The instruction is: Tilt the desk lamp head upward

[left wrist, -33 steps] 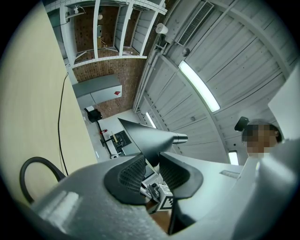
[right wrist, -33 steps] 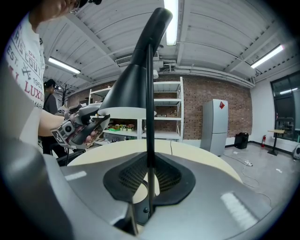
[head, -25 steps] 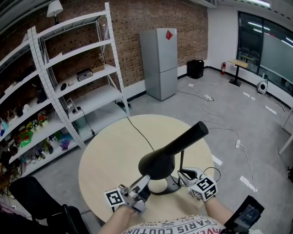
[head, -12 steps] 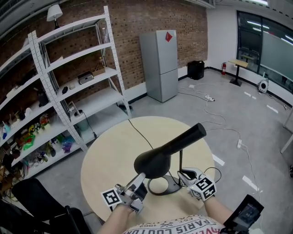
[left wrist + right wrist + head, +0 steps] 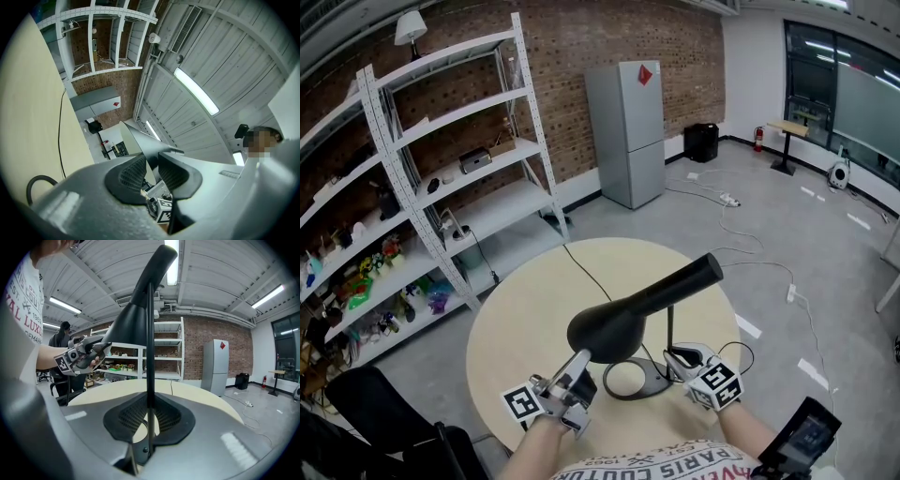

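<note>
A black desk lamp stands on the round beige table (image 5: 525,309), its ring base (image 5: 628,380) near the front edge. The cone-shaped lamp head (image 5: 619,319) lies slanted across the thin stem (image 5: 670,328). My left gripper (image 5: 581,361) is at the wide end of the shade. Its jaws are closing, with the shade's thin rim (image 5: 140,143) between the pads (image 5: 133,173) of the left gripper (image 5: 151,171). My right gripper (image 5: 672,356) is shut on the stem (image 5: 150,357) low down, just above the base. The right gripper (image 5: 149,416) sees the shade (image 5: 136,315) above it and the left gripper (image 5: 96,352).
The lamp's black cable (image 5: 586,272) runs across the table to its far edge. White metal shelving (image 5: 422,187) with small items stands at the left, a grey fridge (image 5: 628,127) at the brick wall. A dark chair (image 5: 366,403) sits close at the front left.
In the head view the shade's wide end and my left gripper have shifted left and slightly up. The right gripper and the stem have stayed in place.
</note>
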